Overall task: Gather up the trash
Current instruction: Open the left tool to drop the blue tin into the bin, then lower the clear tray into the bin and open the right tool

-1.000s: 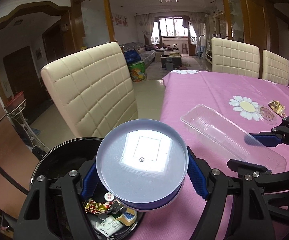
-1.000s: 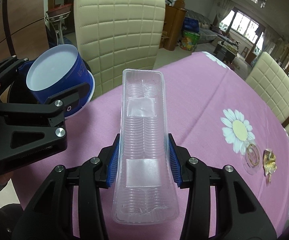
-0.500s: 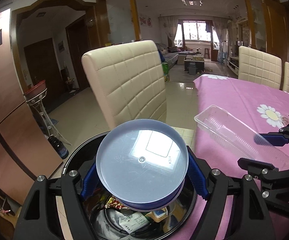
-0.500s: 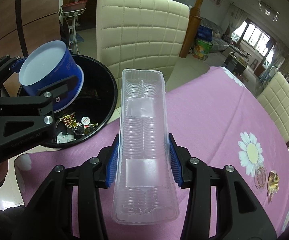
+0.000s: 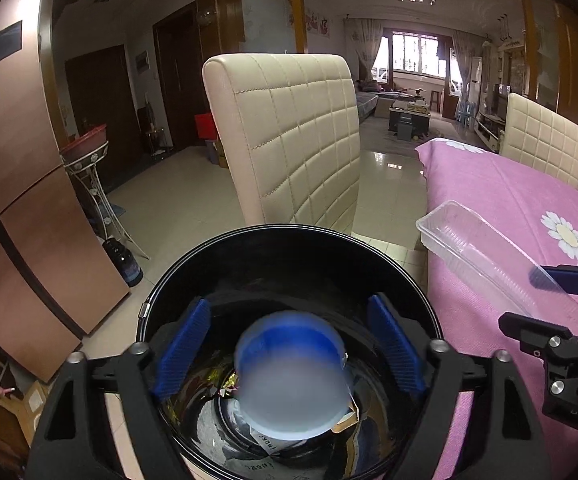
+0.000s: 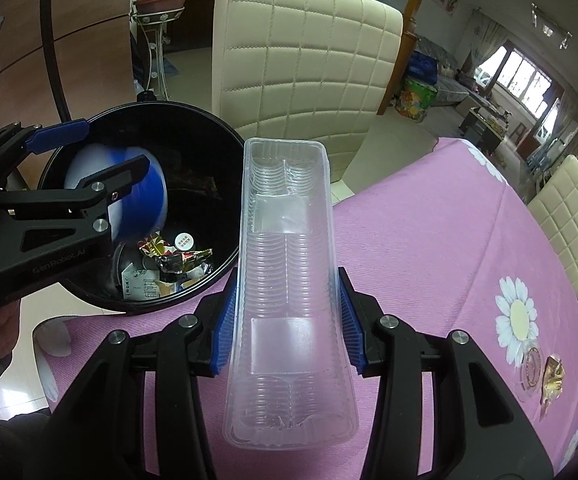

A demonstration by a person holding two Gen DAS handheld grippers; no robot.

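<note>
A blue and white cup [image 5: 293,376], blurred, is dropping bottom-up into the black bin [image 5: 273,227] beside the table. My left gripper [image 5: 289,304] hangs over the bin with its jaws opening, and the cup sits between and below the pads, clear of both. From the right wrist view the cup [image 6: 151,196] shows inside the bin [image 6: 193,140], with the left gripper [image 6: 115,144] above it. My right gripper [image 6: 287,280] is shut on a long clear plastic tray [image 6: 287,240], held above the table edge and pointing toward the bin. Wrappers [image 6: 169,256] lie at the bin's bottom.
A cream padded chair [image 5: 297,140] stands just behind the bin. The pink flowered tablecloth [image 6: 429,240] carries a gold wrapper [image 6: 553,376] and a clear round lid [image 6: 531,362] at the right. A brown cabinet [image 5: 17,200] and a metal stand [image 5: 89,168] are at the left.
The left gripper moved off the table over the bin, spread its jaws and let go of the cup, which is falling in. The right gripper followed toward the bin, still gripping the tray.
</note>
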